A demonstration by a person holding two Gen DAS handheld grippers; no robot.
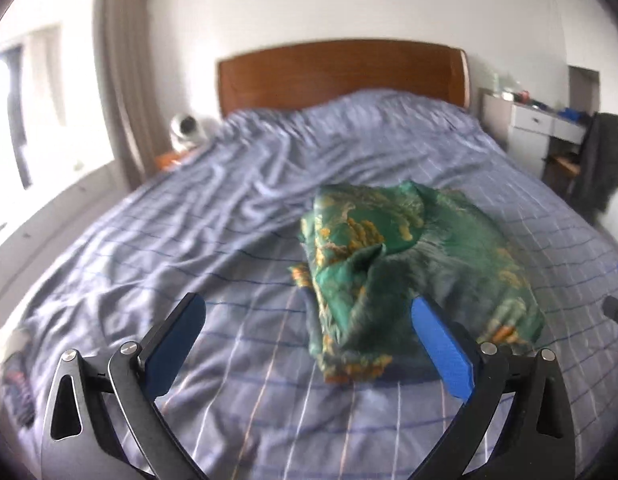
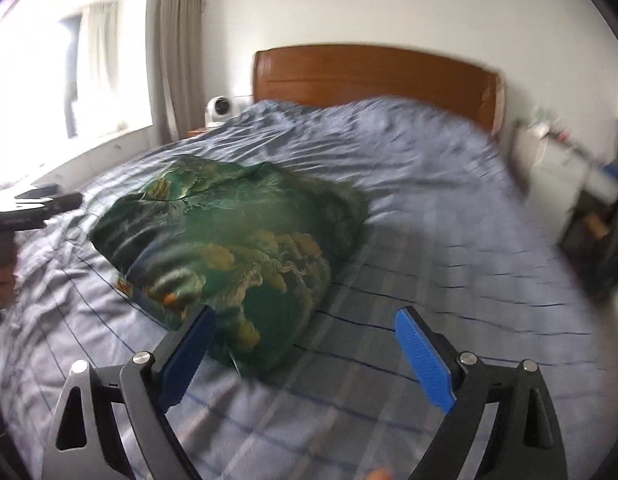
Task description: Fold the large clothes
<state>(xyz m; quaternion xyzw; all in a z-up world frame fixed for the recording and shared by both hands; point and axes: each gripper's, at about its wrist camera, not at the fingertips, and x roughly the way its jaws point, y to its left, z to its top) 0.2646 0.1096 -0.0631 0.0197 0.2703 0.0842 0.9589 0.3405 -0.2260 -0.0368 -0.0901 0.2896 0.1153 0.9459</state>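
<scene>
A green garment with a gold pattern [image 1: 393,268] lies bunched in a compact heap on the blue checked bedspread [image 1: 213,216]. In the left wrist view my left gripper [image 1: 307,306] is open and empty, just short of the heap, with its right finger near the heap's near edge. In the right wrist view the same garment [image 2: 229,236] lies ahead and to the left. My right gripper [image 2: 305,318] is open and empty, its left finger at the heap's near edge. The left gripper's body [image 2: 37,208] shows at the far left.
A wooden headboard [image 1: 341,72] stands at the far end of the bed. A white round device [image 1: 185,128] sits on a bedside stand at the left. A white dresser [image 1: 529,120] and a dark chair with clothing [image 1: 601,160] stand at the right. A window is at the left.
</scene>
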